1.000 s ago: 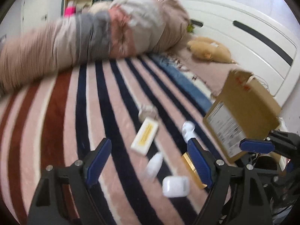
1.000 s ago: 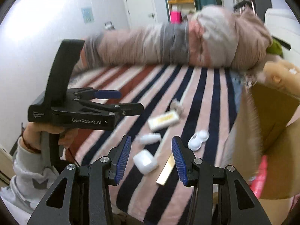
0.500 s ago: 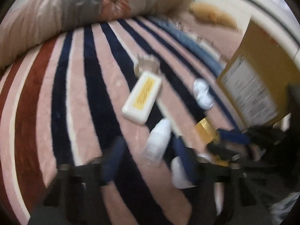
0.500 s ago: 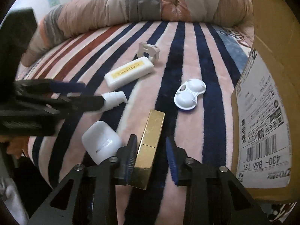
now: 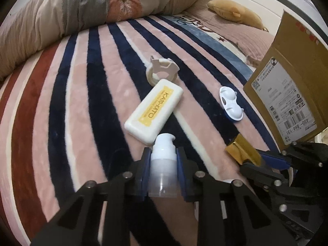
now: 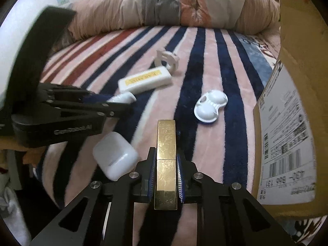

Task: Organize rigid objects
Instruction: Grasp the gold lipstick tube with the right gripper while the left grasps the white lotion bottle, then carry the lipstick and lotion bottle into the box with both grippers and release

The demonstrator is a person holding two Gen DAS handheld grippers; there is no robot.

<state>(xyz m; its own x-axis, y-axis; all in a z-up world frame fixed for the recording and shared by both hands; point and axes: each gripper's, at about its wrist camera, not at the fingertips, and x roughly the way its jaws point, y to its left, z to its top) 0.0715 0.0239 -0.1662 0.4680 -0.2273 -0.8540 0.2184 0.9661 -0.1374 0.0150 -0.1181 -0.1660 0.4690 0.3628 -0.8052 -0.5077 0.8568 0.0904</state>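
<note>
Since the earlier frames, both grippers have been lowered onto the striped blanket (image 5: 82, 86): the pump bottle (image 5: 163, 164) is clamped by the left gripper (image 5: 163, 171), the gold case (image 6: 166, 162) by the right gripper (image 6: 165, 172). The bottle's base is hidden between the jaws. The cardboard box (image 6: 287, 143) is cut off at right.
</note>
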